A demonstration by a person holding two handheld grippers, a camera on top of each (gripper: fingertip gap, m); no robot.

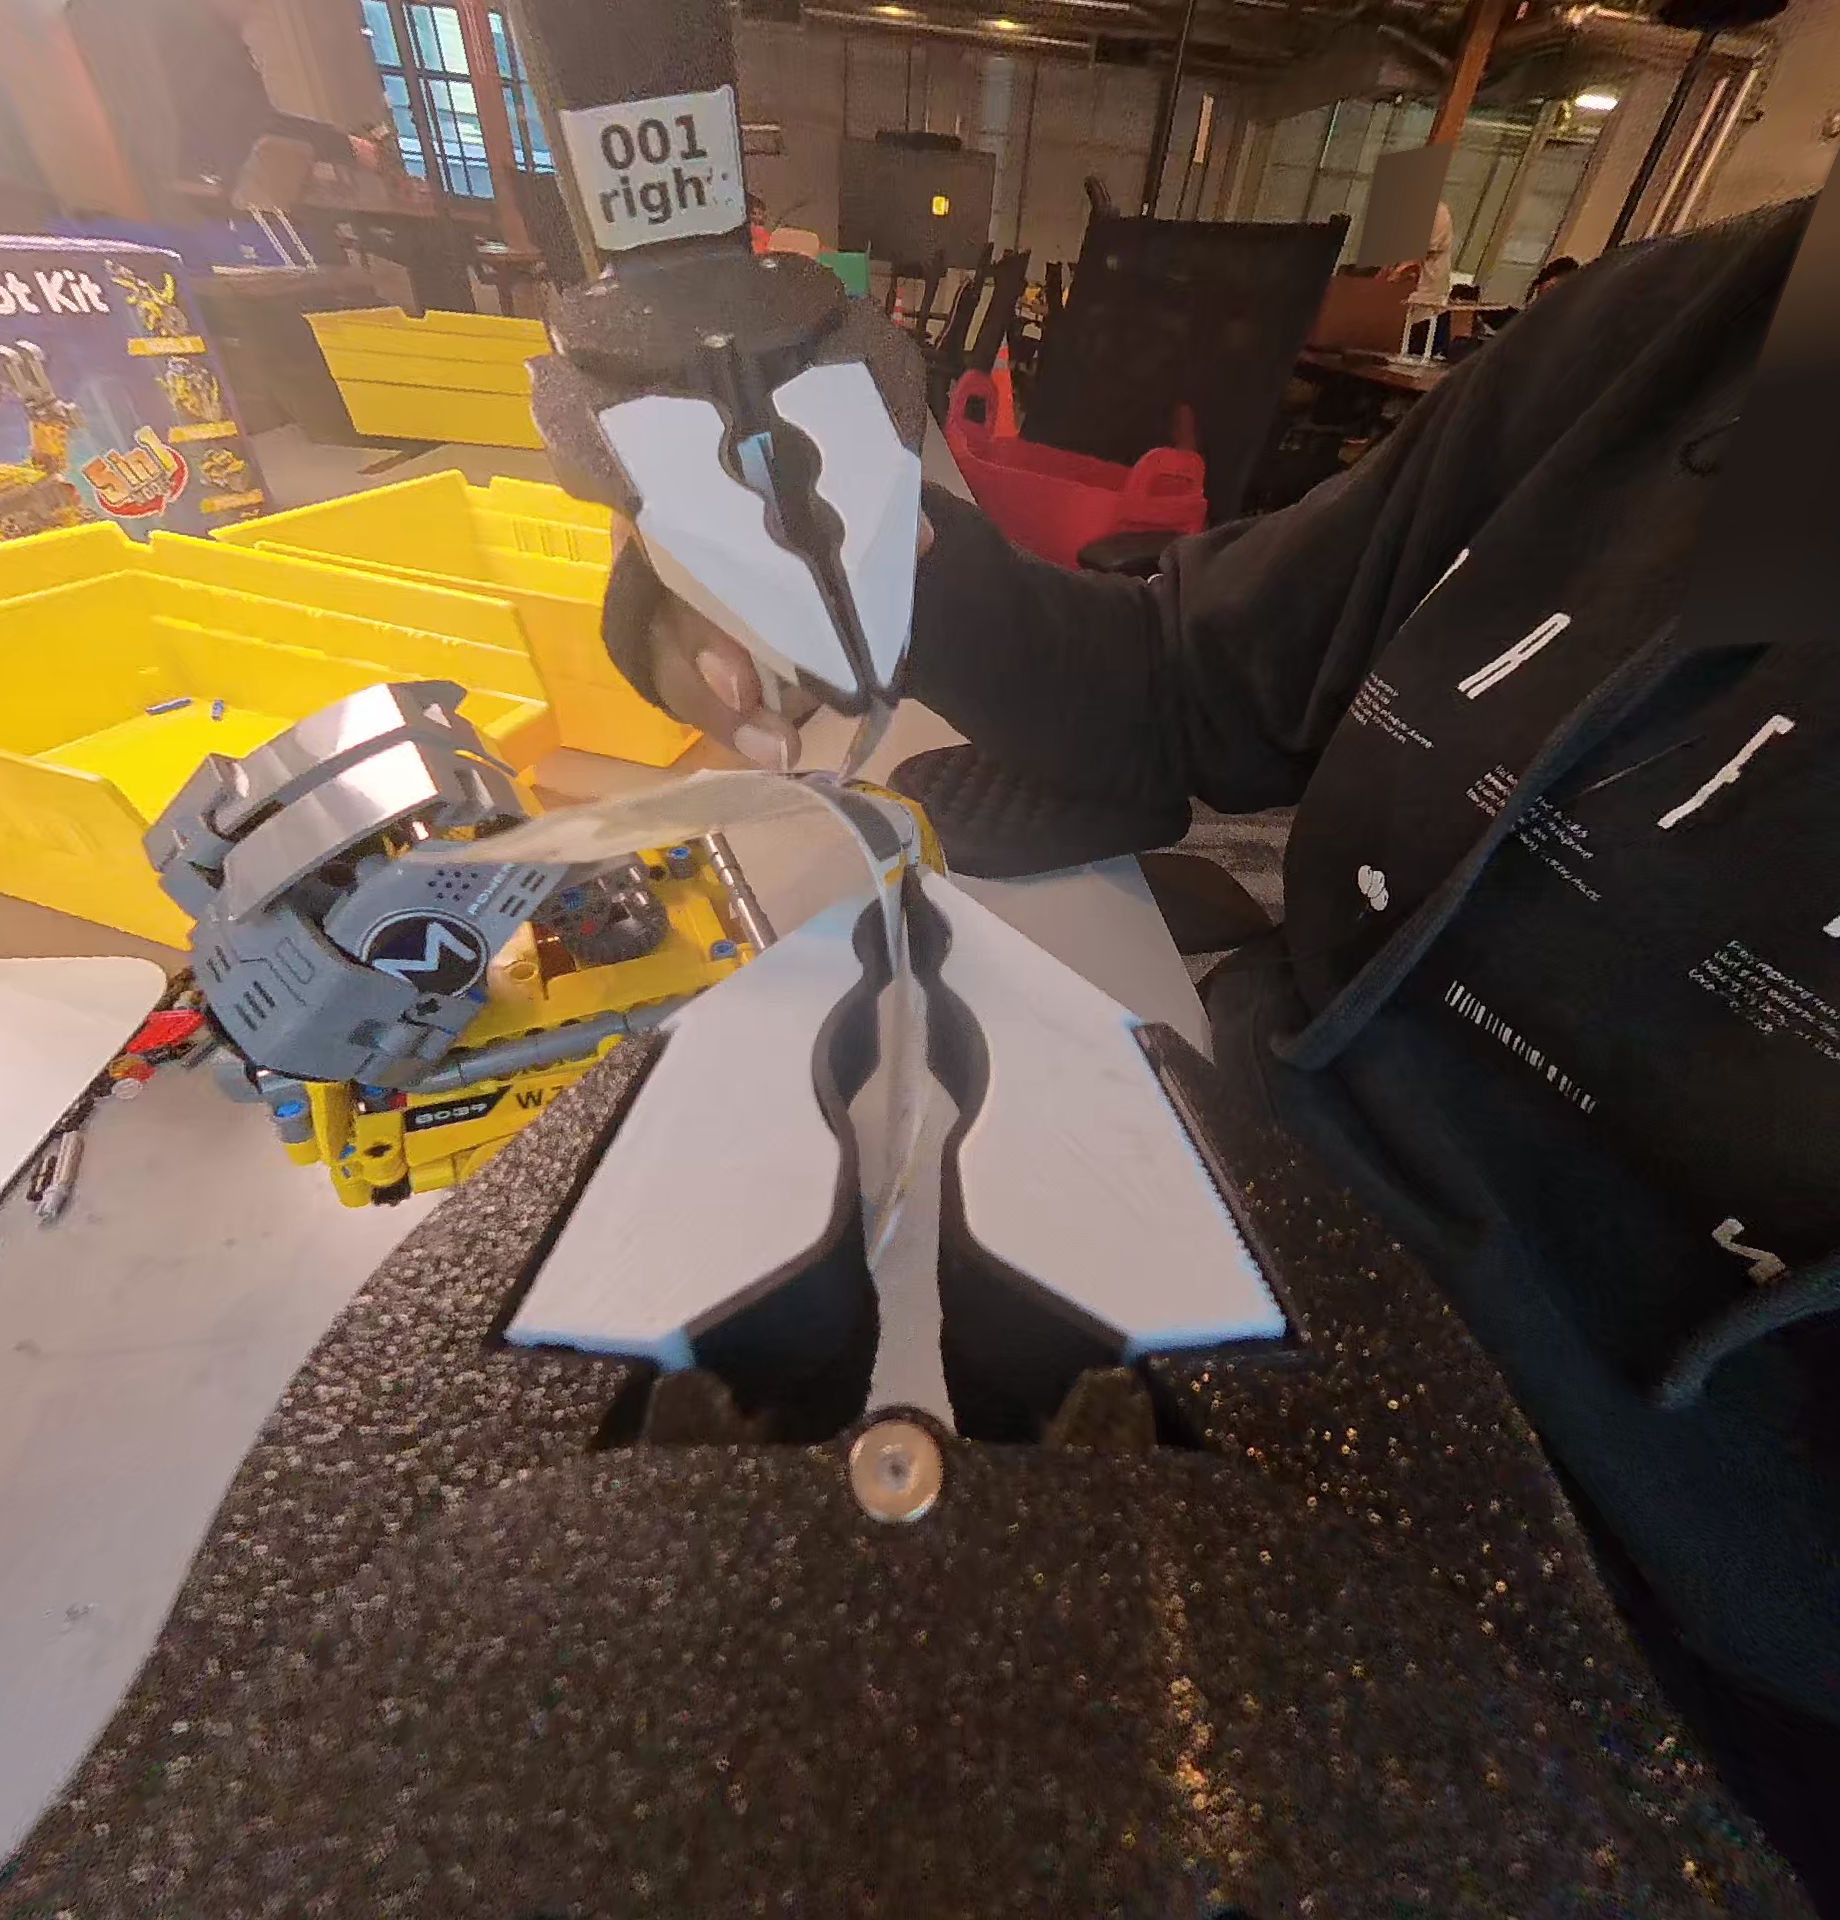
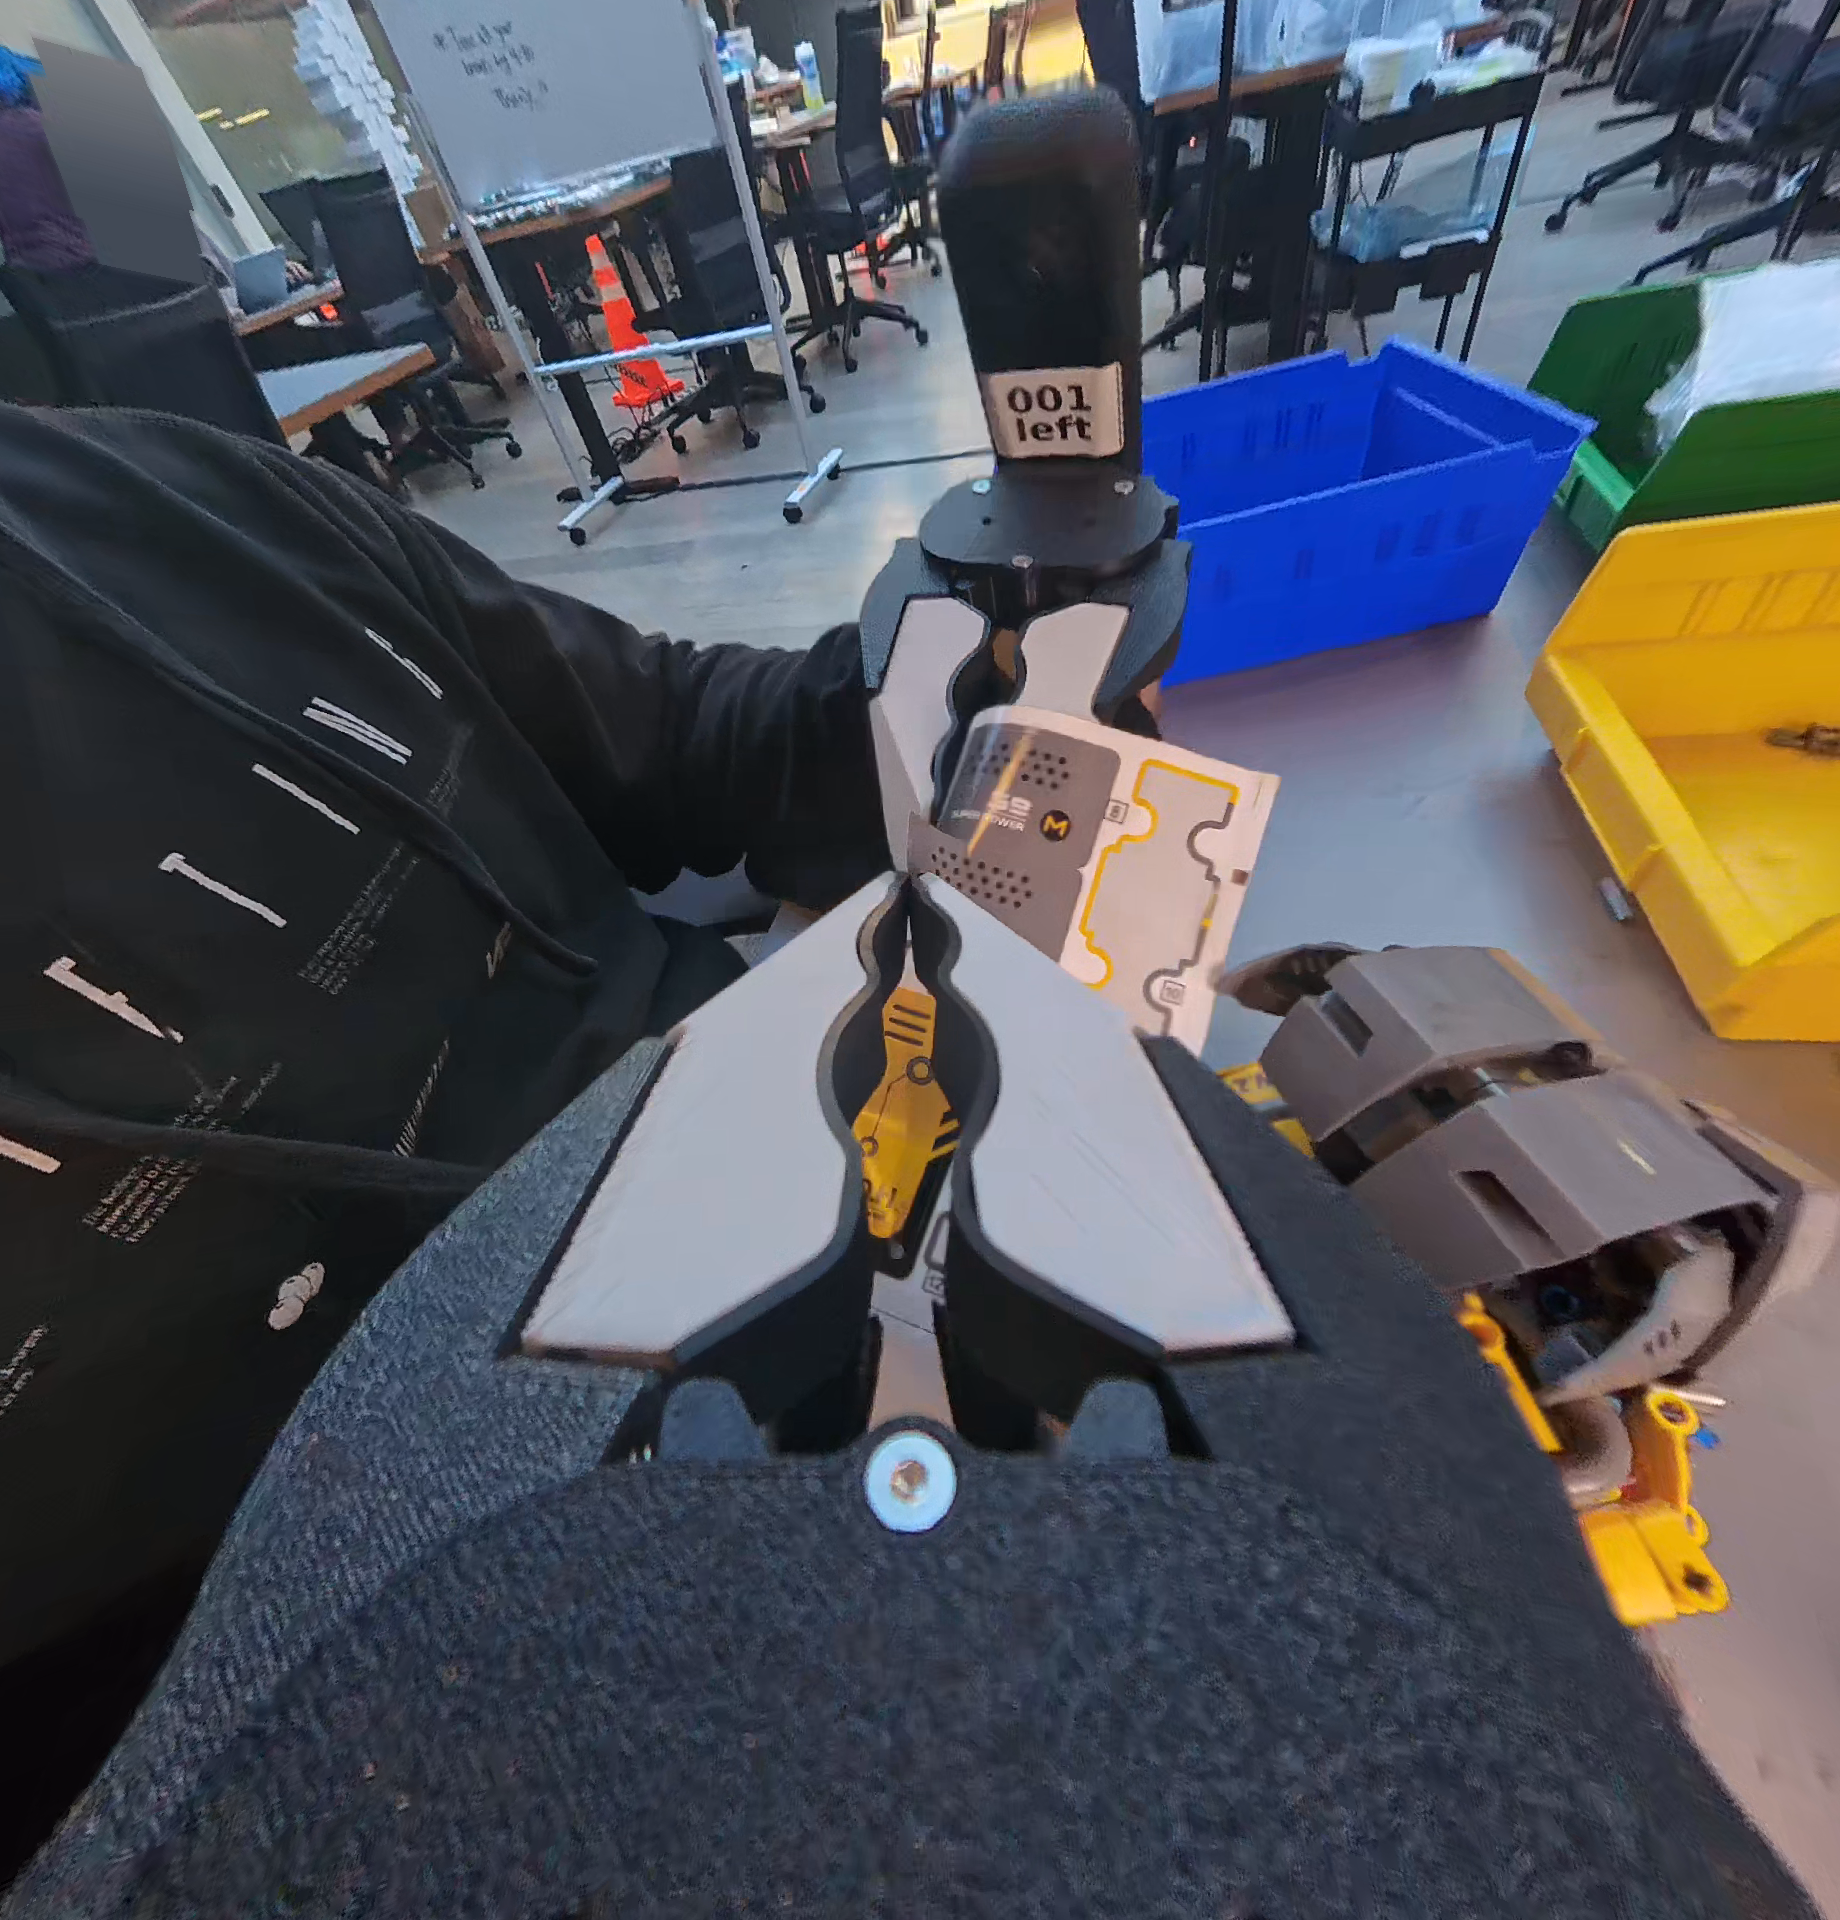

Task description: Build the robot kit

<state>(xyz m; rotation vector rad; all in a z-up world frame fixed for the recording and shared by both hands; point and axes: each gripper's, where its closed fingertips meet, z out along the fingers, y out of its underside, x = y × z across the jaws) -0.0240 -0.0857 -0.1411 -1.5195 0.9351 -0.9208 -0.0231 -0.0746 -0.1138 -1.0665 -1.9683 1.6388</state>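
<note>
A white sticker sheet [image 2: 1134, 883] with grey and yellow stickers is held in the air between both grippers. My left gripper [image 1: 900, 883] is shut on one edge of the sheet [image 1: 687, 810], which bends over to the left. My right gripper [image 2: 911, 883] is shut on the other edge; a yellow sticker [image 2: 900, 1122] shows in the gap between its fingers. Each gripper shows in the other's view, the right one [image 1: 862, 717] above and the left one [image 2: 957, 748] ahead. A grey and yellow brick-built robot model [image 1: 376, 904] sits on the table just below the sheet [image 2: 1498, 1143].
Yellow bins [image 1: 168, 665] and a toy kit box [image 1: 85, 395] stand behind the model. A blue bin [image 2: 1352, 509], a green bin [image 2: 1726, 416] and a yellow bin [image 2: 1705, 748] stand on the far side. The person's black hoodie [image 1: 1518, 831] fills one side. Small loose parts [image 1: 54, 1184] lie on the table. The grippers are tip to tip, or close to it.
</note>
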